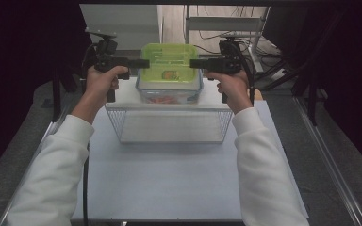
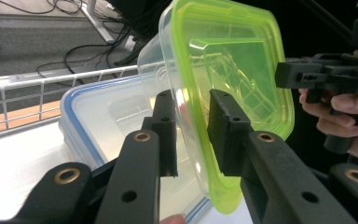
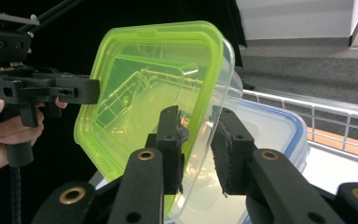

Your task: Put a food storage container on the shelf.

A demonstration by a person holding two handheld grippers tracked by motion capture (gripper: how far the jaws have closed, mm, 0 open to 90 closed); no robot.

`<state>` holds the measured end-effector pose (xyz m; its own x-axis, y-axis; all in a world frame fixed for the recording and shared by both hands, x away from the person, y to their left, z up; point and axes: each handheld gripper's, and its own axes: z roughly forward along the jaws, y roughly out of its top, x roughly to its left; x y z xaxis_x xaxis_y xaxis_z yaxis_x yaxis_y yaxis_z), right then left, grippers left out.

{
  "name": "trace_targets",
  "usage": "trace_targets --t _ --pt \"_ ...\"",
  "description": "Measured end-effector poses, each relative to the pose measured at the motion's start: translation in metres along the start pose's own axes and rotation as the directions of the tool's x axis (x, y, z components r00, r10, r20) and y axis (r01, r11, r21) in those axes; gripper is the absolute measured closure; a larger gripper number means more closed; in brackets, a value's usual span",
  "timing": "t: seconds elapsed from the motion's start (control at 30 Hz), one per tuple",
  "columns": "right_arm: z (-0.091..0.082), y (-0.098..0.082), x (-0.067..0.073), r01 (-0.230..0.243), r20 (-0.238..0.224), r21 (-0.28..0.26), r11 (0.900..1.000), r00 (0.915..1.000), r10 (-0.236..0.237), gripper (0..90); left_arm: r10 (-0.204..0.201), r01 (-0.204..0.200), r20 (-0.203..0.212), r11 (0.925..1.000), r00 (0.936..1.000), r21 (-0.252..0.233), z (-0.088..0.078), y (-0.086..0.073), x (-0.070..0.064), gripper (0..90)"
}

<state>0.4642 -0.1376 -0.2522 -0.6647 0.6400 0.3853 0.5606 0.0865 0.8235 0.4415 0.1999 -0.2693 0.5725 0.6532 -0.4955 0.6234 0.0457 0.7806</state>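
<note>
A clear container with a lime-green lid (image 1: 169,63) (image 2: 228,60) (image 3: 140,93) is gripped from both sides over a blue-rimmed lidded box (image 1: 169,92) (image 2: 98,116) (image 3: 279,126). My left gripper (image 1: 143,63) (image 2: 191,135) has its jaws on the container's left rim, one pad on the lid and one on the clear body. On the opposite rim, my right gripper (image 1: 193,62) (image 3: 198,144) is shut the same way. I cannot tell whether the container rests on the box below. Each gripper view also shows the other gripper across the lid.
A white wire basket (image 1: 169,122) stands on the pale table in front of the blue-rimmed box, and its rail (image 2: 28,84) (image 3: 307,107) runs behind the box. Something orange shows inside the lower box. Cables and metal frames lie beyond the table's far edge.
</note>
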Motion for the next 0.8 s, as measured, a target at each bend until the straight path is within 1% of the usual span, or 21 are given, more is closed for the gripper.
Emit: trace_targets --t 0.1,0.13,0.3,0.33,0.37,0.43,0.47,0.5,0.53,0.57,0.6,0.7,0.8 --pt "0.003 -0.001 -0.005 -0.024 -0.014 -0.006 1.0 0.9996 0.024 70.6 -0.016 0.016 0.003 0.9998 0.9999 -0.006 0.002 0.001 0.002 73.0" --pt "0.004 -0.001 -0.006 -0.027 -0.013 -0.006 1.0 0.9996 0.027 69.5 -0.013 0.013 0.001 0.9999 0.9999 -0.005 0.002 0.001 0.003 72.6" --pt "0.009 -0.001 -0.008 -0.03 0.01 -0.007 1.0 0.9995 0.03 65.5 -0.031 0.031 -0.001 0.9995 0.9995 0.001 0.003 0.0 0.005 68.5" --pt "0.01 -0.001 -0.009 -0.033 0.013 -0.009 0.999 0.9994 0.033 64.6 -0.03 0.03 -0.01 0.9995 0.9995 0.002 0.004 0.0 0.006 67.2" --pt "0.011 -0.001 -0.01 -0.04 0.017 -0.011 0.999 0.9991 0.04 63.6 -0.029 0.029 -0.018 0.9996 0.9994 0.004 0.004 0.0 0.006 64.4" --pt "0.012 -0.002 -0.011 -0.046 0.028 -0.012 0.999 0.9985 0.046 62.3 -0.029 0.029 -0.016 0.9995 0.9994 0.01 0.006 -0.001 0.006 60.0" --pt "0.011 -0.002 -0.012 -0.051 0.025 -0.015 0.999 0.9984 0.051 62.1 -0.029 0.029 -0.016 0.9995 0.9994 0.008 0.006 -0.001 0.007 57.5" --pt "0.011 -0.003 -0.012 -0.056 0.023 -0.014 0.998 0.9981 0.056 62.2 -0.029 0.029 -0.032 0.9996 0.9991 0.002 0.007 -0.001 0.008 52.8" --pt "0.011 -0.003 -0.012 -0.056 0.021 -0.015 0.998 0.9982 0.056 61.9 -0.037 0.037 -0.036 0.9993 0.9987 -0.001 0.008 -0.001 0.008 46.7" --pt "0.01 -0.003 -0.011 -0.049 0.025 -0.013 0.999 0.9985 0.05 61.4 -0.041 0.041 -0.032 0.9992 0.9987 -0.003 0.008 -0.001 0.009 44.8" --pt "0.01 -0.004 -0.011 -0.047 0.027 -0.013 0.999 0.9985 0.047 61.1 -0.035 0.035 -0.023 0.9994 0.9991 -0.002 0.009 -0.001 0.009 44.7" --pt "0.006 -0.006 -0.011 -0.052 0.024 -0.016 0.999 0.9983 0.052 57.4 -0.021 0.021 -0.029 0.9998 0.9994 0.002 0.011 -0.001 0.007 40.7" --pt "0.005 -0.009 -0.01 -0.054 0.011 -0.016 0.998 0.9985 0.054 54.4 -0.021 0.021 -0.025 0.9998 0.9995 0.005 0.013 -0.001 0.006 36.7"
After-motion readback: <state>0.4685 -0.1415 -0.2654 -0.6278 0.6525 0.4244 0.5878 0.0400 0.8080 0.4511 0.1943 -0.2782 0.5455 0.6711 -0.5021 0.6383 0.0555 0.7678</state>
